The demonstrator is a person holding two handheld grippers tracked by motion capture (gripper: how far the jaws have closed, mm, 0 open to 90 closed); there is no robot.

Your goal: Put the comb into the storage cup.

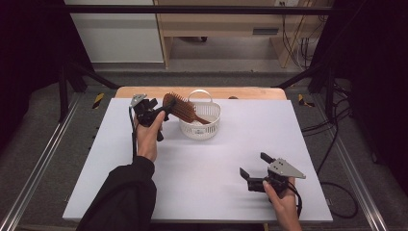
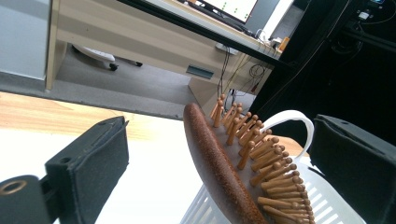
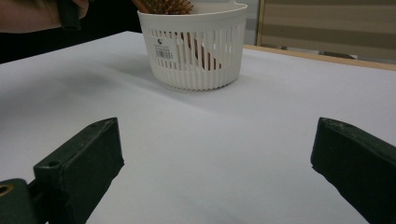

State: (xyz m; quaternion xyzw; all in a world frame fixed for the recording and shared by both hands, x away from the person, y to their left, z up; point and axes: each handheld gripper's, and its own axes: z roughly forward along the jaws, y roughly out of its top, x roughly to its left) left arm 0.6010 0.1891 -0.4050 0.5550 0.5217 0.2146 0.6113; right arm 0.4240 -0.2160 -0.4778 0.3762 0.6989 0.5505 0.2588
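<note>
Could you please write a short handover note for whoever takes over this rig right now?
Left gripper: open, jaws either side of the brown wooden hairbrush, pads not pressing it.
Right gripper: open, holding nothing, low over the white table at the near right.
Hairbrush: handle down inside the white slotted plastic basket, head leaning out over its left rim.
Done: brush placed in the basket.
Left: draw the left gripper clear.

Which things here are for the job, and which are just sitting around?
For the job:
- wooden hairbrush, handle down in the basket, head leaning on the rim
- white basket
- left gripper, jaws open around the brush head

Just around:
- right gripper, open, resting on the white table
- wooden desk behind
</note>
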